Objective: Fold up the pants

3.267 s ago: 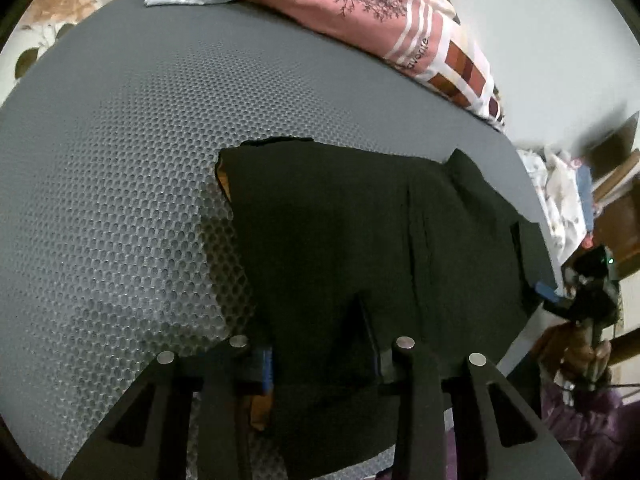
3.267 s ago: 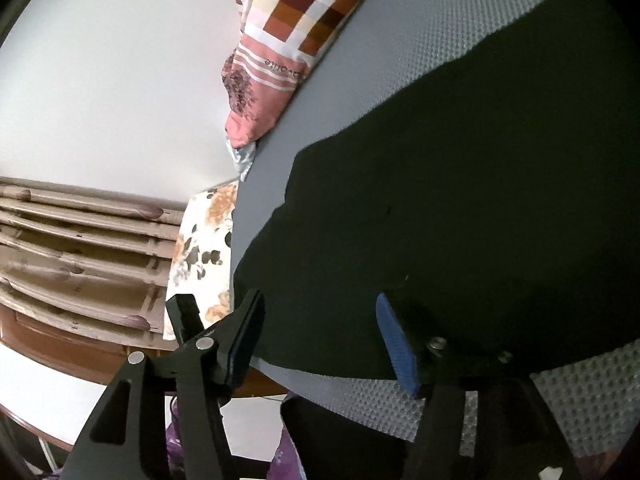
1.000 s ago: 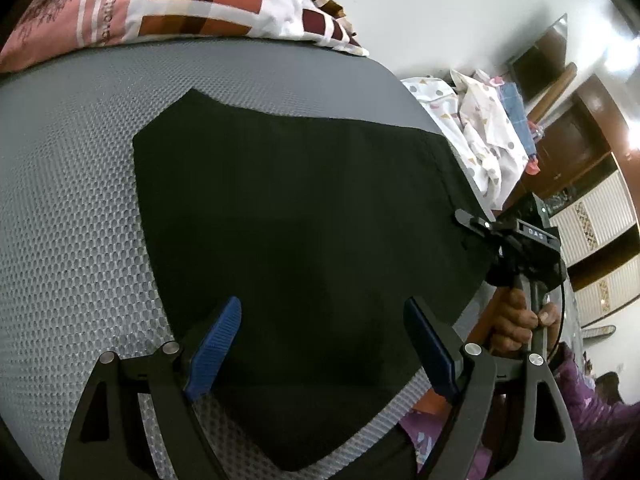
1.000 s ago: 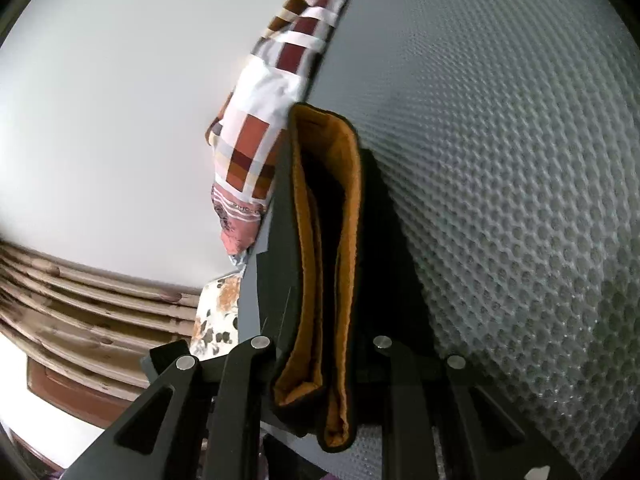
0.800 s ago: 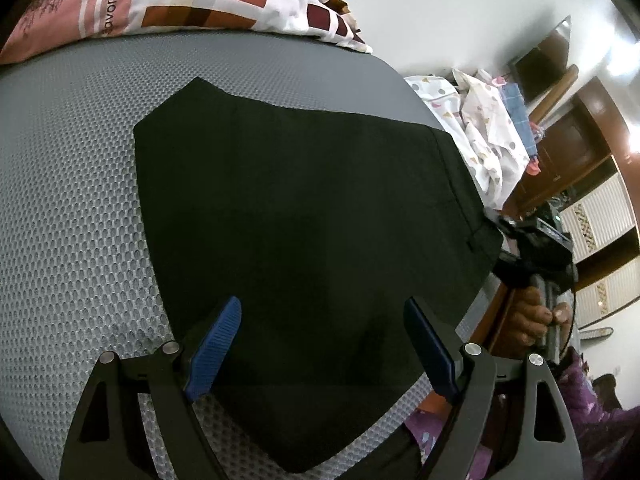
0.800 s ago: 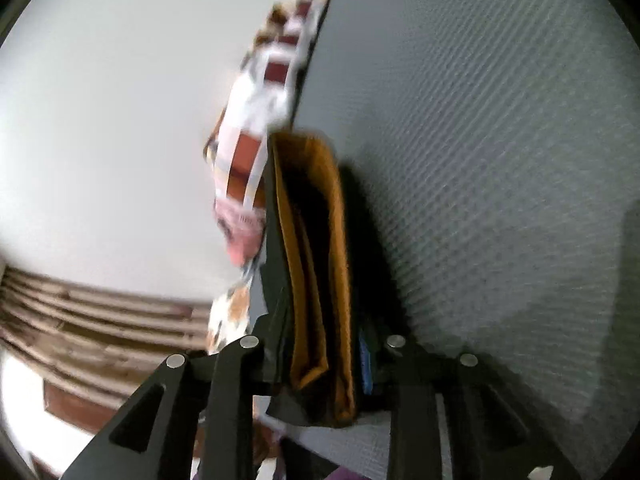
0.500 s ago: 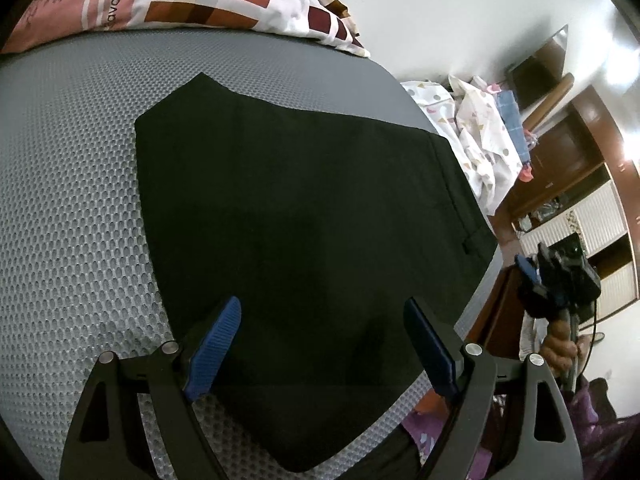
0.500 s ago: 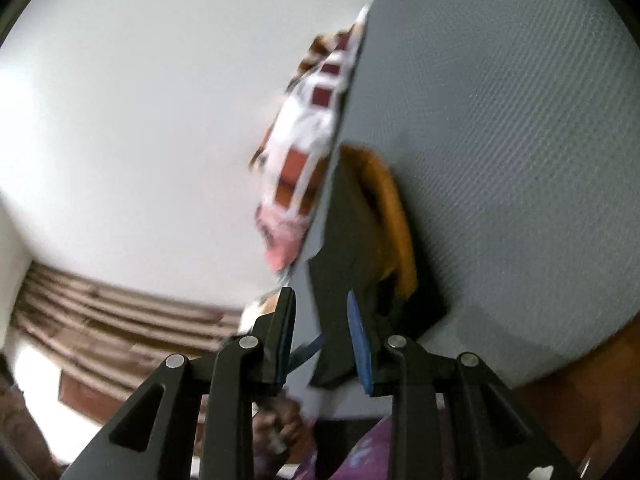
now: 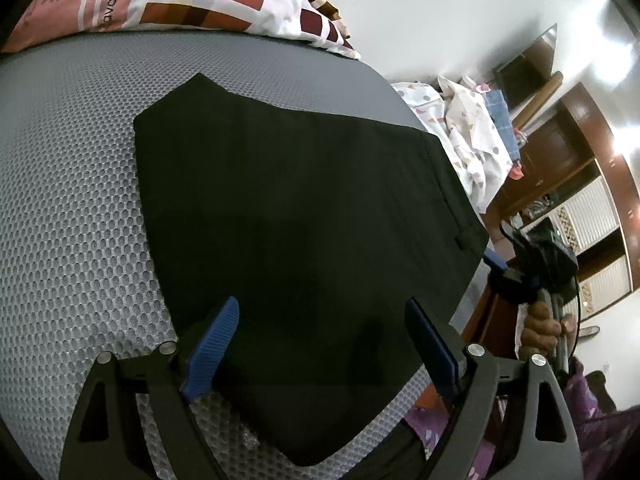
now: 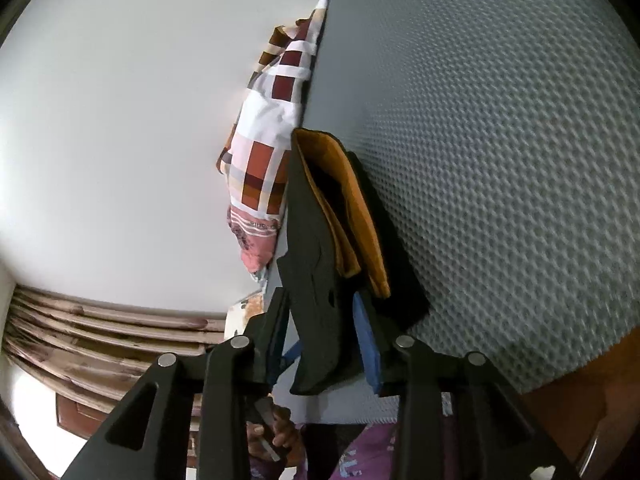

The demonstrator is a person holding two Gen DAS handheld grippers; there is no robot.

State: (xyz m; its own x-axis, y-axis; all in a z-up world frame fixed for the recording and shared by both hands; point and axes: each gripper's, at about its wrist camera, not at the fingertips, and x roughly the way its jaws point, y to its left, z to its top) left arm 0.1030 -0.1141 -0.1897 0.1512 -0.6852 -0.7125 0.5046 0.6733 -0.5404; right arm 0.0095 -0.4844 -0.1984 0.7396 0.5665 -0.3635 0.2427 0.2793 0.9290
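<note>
You had the black pants (image 9: 296, 220) lying folded flat on the grey mesh mattress (image 9: 68, 208), filling the middle of the left wrist view, with the waistband end toward 3 o'clock at the bed's edge. Your left gripper (image 9: 320, 344) was spread wide over the near edge of the cloth, holding nothing. Your right gripper (image 10: 322, 332) had its blue pads (image 10: 366, 344) on either side of the waistband end; I judged them part-open and not pinching, though the black cloth between them made that hard to confirm.

The step in hand looked like the pause after one fold was laid down. The next move probably called for closing on the edge at 3 o'clock and carrying it toward 9 o'clock for another fold.

Only the right wrist view showed the stacked layers edge-on, with the orange lining (image 10: 348, 208) inside. Only the left wrist view showed the flat outline, the patterned pillow (image 9: 180, 0) at 11 o'clock and the heap of laundry (image 9: 468, 136) at 2 o'clock.
</note>
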